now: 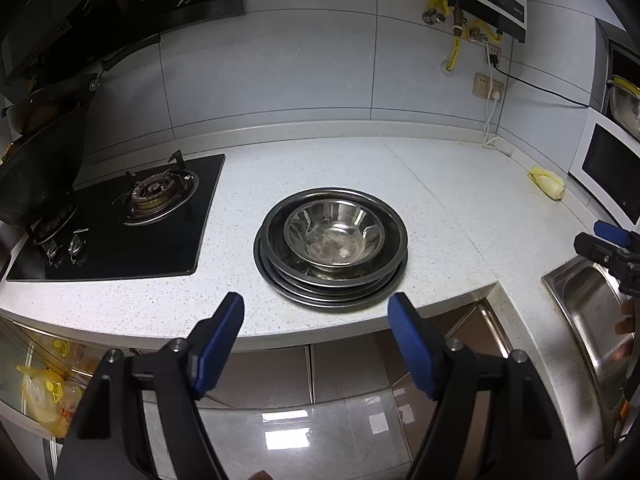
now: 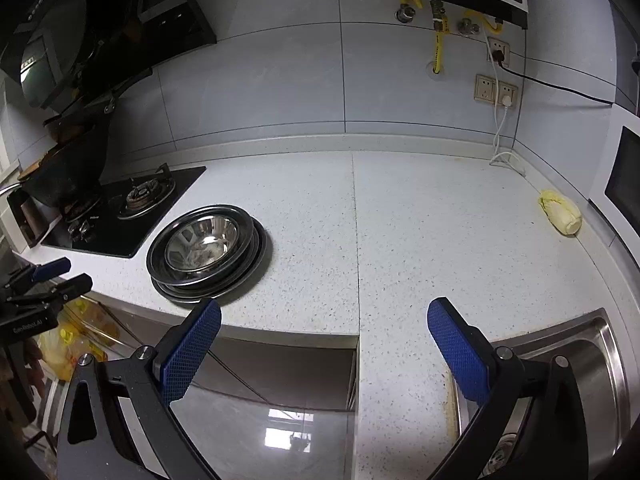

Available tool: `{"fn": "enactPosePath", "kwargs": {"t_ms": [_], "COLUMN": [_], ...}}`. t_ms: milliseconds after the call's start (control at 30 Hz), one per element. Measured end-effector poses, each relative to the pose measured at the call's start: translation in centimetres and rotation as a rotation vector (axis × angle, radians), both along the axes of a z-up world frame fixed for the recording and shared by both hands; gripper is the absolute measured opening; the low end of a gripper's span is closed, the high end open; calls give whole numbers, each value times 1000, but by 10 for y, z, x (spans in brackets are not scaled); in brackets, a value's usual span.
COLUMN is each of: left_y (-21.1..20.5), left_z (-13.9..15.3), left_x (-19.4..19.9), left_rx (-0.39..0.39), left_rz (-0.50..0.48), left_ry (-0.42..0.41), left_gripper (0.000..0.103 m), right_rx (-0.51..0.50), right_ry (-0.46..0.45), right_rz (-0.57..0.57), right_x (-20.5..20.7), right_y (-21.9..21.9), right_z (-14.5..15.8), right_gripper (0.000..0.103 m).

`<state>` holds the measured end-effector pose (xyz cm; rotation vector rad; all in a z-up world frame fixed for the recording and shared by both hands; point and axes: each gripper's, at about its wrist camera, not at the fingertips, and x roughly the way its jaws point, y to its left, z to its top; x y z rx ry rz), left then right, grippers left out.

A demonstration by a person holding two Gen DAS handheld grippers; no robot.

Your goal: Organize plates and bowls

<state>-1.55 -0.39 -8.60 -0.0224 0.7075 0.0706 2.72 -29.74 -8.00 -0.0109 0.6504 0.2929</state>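
Note:
A steel bowl sits inside a stack of several dark-rimmed steel plates on the speckled white counter. The same bowl and plate stack show at the left of the right wrist view. My left gripper is open and empty, just short of the counter's front edge, facing the stack. My right gripper is open and empty over the counter's front edge, to the right of the stack. It also shows at the far right of the left wrist view.
A black gas hob with a dark wok lies left of the stack. A steel sink is at the right. A yellowish cabbage lies near a white microwave. Wall sockets and cords are behind.

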Motion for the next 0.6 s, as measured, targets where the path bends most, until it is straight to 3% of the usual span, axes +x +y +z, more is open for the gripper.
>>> {"fn": "enactPosePath", "kwargs": {"t_ms": [600], "left_y": [-5], "left_z": [5], "left_x": [-13], "left_rx": [38], "left_rz": [3], "left_ry": [-20], "left_gripper": [73], "right_rx": [5], "right_ry": [-45], "right_rz": [26], "right_x": [-9], "right_y": [5], "right_z": [6], "right_gripper": [102]}}
